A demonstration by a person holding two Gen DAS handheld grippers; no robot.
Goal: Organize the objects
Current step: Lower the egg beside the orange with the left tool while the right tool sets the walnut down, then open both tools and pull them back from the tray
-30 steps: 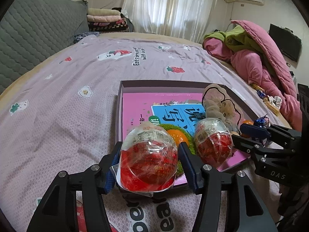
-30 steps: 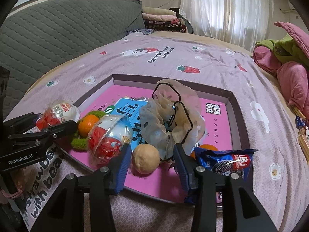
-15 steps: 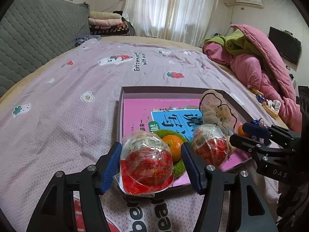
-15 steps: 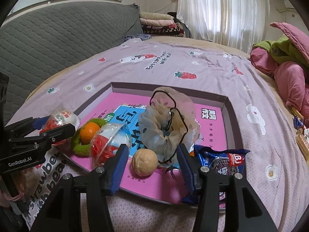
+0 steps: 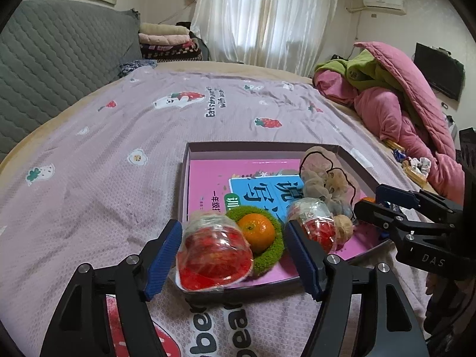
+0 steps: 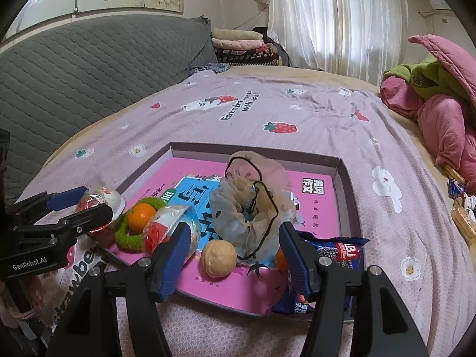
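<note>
A shallow tray (image 5: 186,178) with a pink book lies on the bed. My left gripper (image 5: 235,255) is opening around a red jelly cup (image 5: 214,255) that rests on the tray's near corner; the right pad stands clear of it. Beside the cup an orange (image 5: 256,232) sits in a green fuzzy ring (image 5: 269,257). My right gripper (image 6: 235,255) is opening too, with a walnut (image 6: 218,257) lying loose between its fingers. A second jelly cup (image 6: 166,223), a sheer scrunchie (image 6: 250,208) and a blue biscuit packet (image 6: 336,253) also lie in the tray.
A lilac strawberry-print sheet (image 5: 89,178) covers the bed around the tray. A pink and green quilt heap (image 5: 401,104) lies at the right. A grey quilted headboard (image 6: 74,74) runs along the left. Small wrapped snacks (image 6: 461,205) sit at the right bed edge.
Both grippers' jaws have spread wider. The left pads have come off the jelly cup, which now lies tipped on the tray corner. The walnut stays in place.
</note>
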